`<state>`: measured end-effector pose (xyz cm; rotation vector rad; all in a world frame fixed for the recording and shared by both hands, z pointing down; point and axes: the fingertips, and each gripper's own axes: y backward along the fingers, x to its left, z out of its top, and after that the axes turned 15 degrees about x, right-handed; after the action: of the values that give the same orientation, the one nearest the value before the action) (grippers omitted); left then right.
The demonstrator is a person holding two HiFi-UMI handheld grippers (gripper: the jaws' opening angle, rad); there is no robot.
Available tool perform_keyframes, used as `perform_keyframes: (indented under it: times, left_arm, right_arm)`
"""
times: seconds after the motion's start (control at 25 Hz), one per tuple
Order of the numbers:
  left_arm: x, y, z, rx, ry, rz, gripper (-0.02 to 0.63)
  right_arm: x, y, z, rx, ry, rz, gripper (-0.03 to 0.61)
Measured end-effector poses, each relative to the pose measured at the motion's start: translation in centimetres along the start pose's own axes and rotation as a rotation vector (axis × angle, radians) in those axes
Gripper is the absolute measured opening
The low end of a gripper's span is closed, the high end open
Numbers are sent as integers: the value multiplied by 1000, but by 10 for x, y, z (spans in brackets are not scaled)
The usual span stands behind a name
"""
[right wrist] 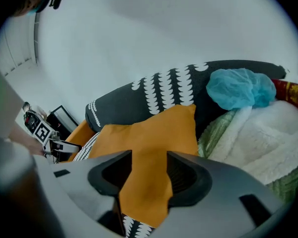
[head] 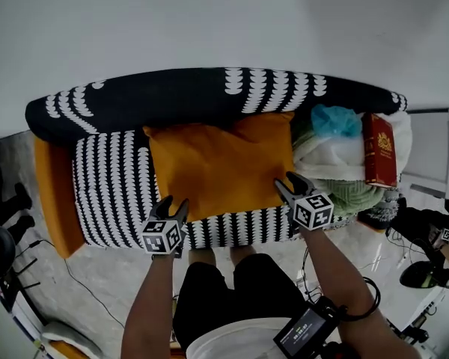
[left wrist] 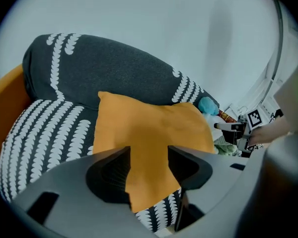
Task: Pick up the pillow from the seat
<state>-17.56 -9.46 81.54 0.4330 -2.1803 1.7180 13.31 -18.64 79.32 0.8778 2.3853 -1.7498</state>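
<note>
An orange pillow (head: 221,163) lies flat on the black-and-white patterned sofa seat (head: 112,193), leaning against the backrest (head: 172,96). My left gripper (head: 173,203) is at the pillow's front left corner, jaws apart. My right gripper (head: 286,180) is at the front right corner, jaws apart too. In the left gripper view the pillow (left wrist: 149,133) fills the gap between the jaws of the left gripper (left wrist: 149,157); the pads do not visibly press it. The right gripper view shows the same: the pillow (right wrist: 149,143) lies in the gap of the right gripper (right wrist: 149,162).
A pile sits on the sofa's right end: a teal cloth (head: 335,120), a white fleece blanket (head: 329,159), a green knit (head: 352,193) and a red book (head: 379,149). The orange armrest (head: 52,193) is at the left. Cables and dark gear lie on the floor.
</note>
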Motion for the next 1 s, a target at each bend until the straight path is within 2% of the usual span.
perform_keyframes:
  times: [0.16,0.36,0.52,0.84,1.0]
  left_arm:
    - [21,-13,1,16,79,13,337]
    - [40,-25,10,36,145,35,397]
    - [47,-38,16,58,159,35,414]
    - [50,-58,17,92,159,34,413]
    - [50,-64,16,124,159,36,371]
  right_arm:
    - [-14,-7,-2,13,-83,-16,311]
    - [-32,-19,-2,22,-167,-25,376]
    - [-37,-33,-2,52,-182,-14,396]
    - [-43,-52,-9,128,-179,-13,391]
    - [-41,-58,-10,159,-173,9,382]
